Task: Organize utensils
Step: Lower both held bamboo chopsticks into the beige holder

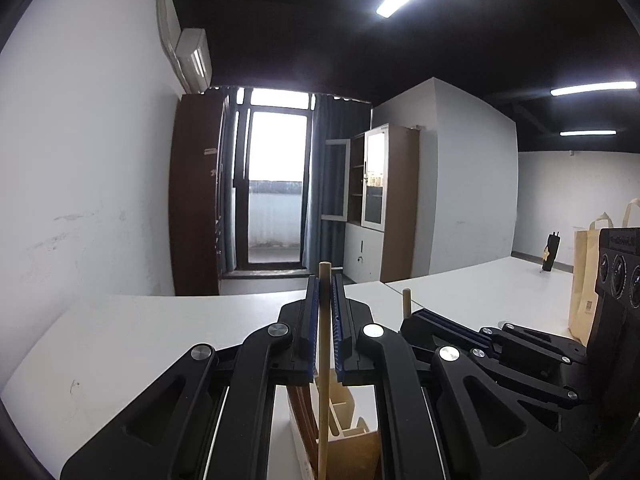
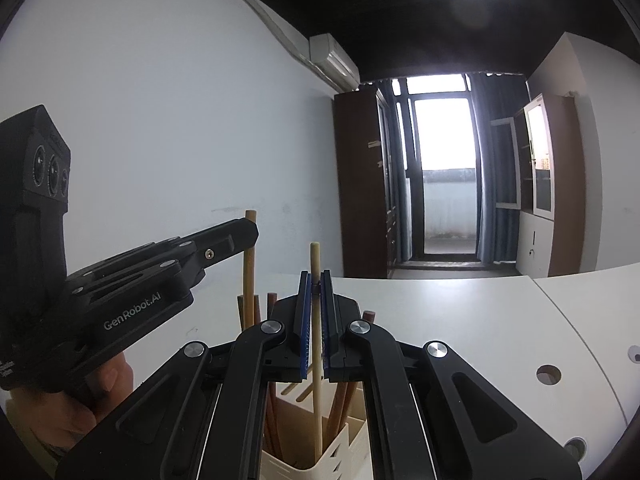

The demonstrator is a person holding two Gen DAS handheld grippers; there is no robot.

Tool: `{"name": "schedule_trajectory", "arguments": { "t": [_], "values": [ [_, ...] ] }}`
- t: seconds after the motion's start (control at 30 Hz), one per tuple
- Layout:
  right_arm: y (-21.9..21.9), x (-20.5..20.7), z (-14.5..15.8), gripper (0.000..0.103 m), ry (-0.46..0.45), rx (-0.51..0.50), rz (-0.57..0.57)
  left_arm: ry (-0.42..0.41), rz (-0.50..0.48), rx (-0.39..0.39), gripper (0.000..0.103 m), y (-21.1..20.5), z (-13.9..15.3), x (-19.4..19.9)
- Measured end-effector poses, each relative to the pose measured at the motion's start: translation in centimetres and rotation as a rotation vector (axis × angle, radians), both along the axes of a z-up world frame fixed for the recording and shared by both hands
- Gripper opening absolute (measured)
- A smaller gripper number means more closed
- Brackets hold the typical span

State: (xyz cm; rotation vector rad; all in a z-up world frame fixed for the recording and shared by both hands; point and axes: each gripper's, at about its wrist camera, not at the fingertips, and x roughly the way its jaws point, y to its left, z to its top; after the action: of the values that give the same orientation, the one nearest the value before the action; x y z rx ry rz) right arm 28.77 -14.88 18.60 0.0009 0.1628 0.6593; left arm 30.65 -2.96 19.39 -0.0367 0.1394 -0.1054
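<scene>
My left gripper [image 1: 327,280] is shut on a light wooden chopstick [image 1: 324,400] held upright, its lower end inside a compartmented utensil holder [image 1: 352,436] below the jaws. My right gripper [image 2: 316,276] is shut on a pale chopstick [image 2: 317,400], also upright, reaching down into the cream holder [image 2: 340,452]. Several dark brown chopsticks [image 2: 272,404] stand in that holder. In the right wrist view the left gripper [image 2: 240,236] shows at left with its chopstick [image 2: 250,276]. In the left wrist view the right gripper [image 1: 420,316] shows at right with its chopstick tip [image 1: 407,302].
The holder stands on a white table [image 2: 460,320] with round cable holes [image 2: 548,374] at right. A beige tote bag [image 1: 582,280] and a small dark object [image 1: 550,254] stand on the table's far right. A white wall is close on the left.
</scene>
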Motion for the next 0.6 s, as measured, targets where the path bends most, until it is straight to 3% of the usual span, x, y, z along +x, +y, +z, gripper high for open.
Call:
{"name": "schedule_trajectory", "arguments": {
  "t": [0.2,0.6],
  "values": [
    [0.0,-0.1,-0.3,0.005,0.012,-0.023,0.005,0.009,0.014,0.044,0.006,-0.6,-0.3,-1.0],
    [-0.1,-0.3,-1.1,0.005,0.041,-0.053,0.012,0.059,0.007,0.05,0.006,-0.5,-0.8,-1.8]
  ]
}}
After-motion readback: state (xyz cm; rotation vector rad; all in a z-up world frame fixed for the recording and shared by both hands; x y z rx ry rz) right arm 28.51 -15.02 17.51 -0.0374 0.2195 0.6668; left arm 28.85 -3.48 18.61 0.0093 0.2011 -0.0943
